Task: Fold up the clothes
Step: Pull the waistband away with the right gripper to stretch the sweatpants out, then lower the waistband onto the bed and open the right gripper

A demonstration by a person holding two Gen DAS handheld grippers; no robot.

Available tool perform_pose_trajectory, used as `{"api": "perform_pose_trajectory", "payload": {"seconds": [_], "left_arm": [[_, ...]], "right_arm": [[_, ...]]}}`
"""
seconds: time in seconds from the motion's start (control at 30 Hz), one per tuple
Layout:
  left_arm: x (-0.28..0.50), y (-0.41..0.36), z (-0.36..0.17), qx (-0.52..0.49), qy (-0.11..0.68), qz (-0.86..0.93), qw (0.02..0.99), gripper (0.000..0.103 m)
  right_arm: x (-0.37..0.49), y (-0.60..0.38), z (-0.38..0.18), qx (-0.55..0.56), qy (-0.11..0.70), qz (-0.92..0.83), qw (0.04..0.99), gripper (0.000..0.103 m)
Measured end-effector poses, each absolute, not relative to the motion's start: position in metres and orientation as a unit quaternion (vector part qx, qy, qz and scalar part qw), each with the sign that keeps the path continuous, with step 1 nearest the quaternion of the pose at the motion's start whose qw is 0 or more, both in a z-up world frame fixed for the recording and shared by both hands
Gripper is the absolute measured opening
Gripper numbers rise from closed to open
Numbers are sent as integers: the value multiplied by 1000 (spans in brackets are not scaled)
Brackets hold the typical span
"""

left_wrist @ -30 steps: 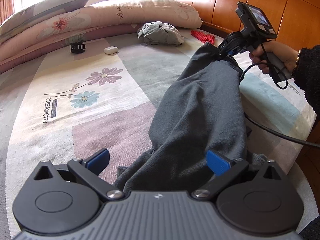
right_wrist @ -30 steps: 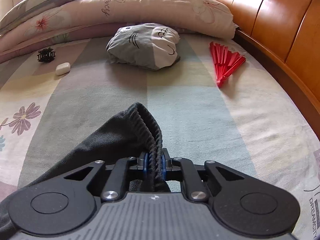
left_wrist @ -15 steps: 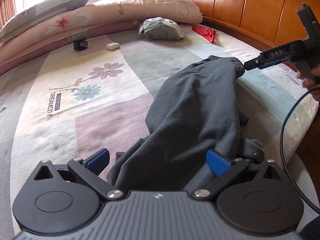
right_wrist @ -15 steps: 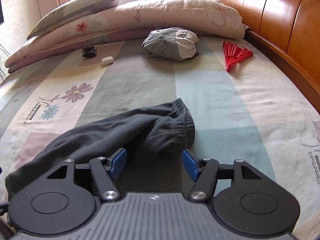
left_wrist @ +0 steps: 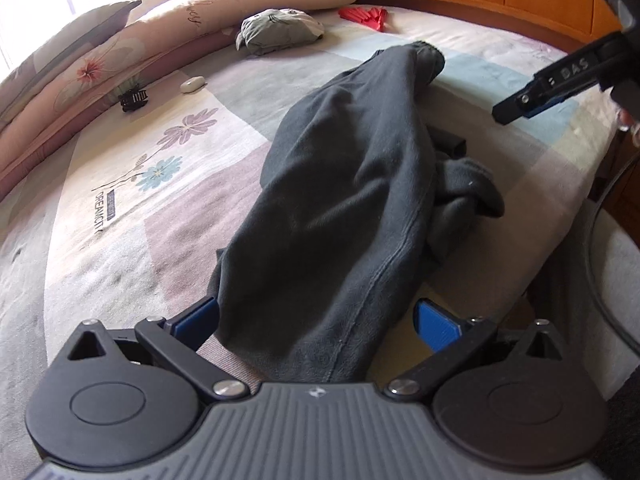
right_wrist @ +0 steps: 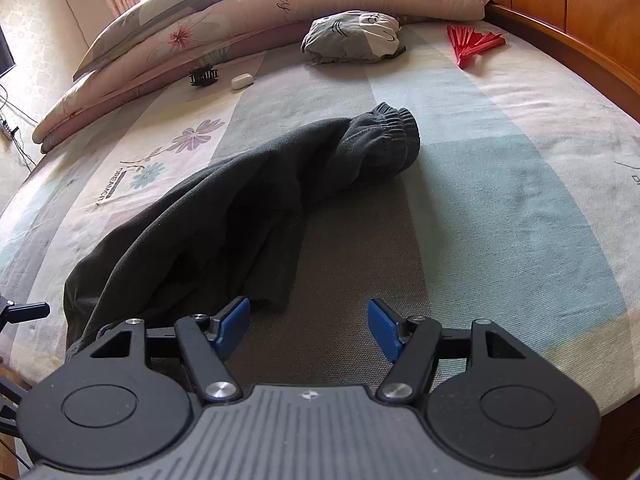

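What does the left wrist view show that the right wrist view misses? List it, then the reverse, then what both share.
Only the left wrist view: the right gripper seen from outside over the bed's right side, and a bunched part of the dark trousers.

Only the right wrist view: the right gripper's jaws apart over bare bedspread.

Both: trousers laid out, grey cat cushion, red fan, white case, black clip, pillows.

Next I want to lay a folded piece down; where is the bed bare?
Bare: the stretch between the trousers and the headboard, below the fan. Crowded: by the pillows, with clip, white case and grey bundle.
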State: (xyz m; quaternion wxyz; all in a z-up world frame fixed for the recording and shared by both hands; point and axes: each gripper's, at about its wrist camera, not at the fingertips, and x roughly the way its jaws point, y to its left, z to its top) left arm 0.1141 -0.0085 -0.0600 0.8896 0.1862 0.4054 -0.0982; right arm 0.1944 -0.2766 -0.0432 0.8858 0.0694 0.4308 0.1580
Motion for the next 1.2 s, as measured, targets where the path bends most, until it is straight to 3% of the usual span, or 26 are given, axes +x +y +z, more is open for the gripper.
{"api": "perform_pose_trajectory", "payload": {"seconds": [0.2, 1.03, 1.2], "left_arm": [[128, -2, -58, 188, 375, -31, 907, 102], [274, 97, -25, 246, 322, 137, 904, 103], [300, 107, -30, 242, 345, 144, 895, 103]], "right_arm": [[184, -270, -37, 60, 421, 163, 890, 76], [186, -275, -60, 80, 456, 147, 874, 76], [188, -274, -66, 80, 463, 145, 871, 76]]}}
